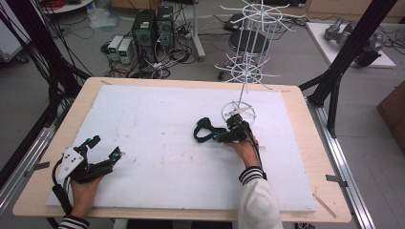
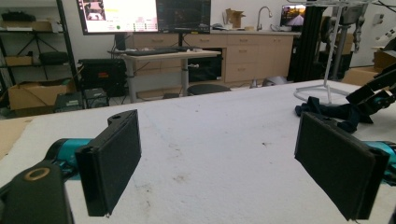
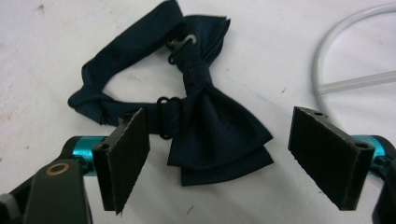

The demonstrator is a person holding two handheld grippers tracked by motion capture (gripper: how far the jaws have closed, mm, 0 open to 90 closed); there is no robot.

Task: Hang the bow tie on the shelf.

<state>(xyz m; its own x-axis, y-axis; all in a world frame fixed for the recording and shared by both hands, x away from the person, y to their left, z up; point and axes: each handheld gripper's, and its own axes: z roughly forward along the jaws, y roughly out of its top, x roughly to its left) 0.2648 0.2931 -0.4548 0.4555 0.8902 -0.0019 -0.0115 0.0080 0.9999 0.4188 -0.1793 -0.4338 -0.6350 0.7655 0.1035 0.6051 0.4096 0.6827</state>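
Right claw [image 3: 219,158] is hanging wide open over the dark blue cloth bow tie [image 3: 205,121], which is lying flat between its two black jaws, on the white foam board [image 3: 56,56]. Left claw [image 1: 102,148] is resting wide open too, far away, holding nothing.

The high view looks down over the whole table [image 1: 296,95]. The right gripper view hangs close above the bow tie [image 3: 205,126]; the left gripper view, low and far, sees it sidelong across the table.
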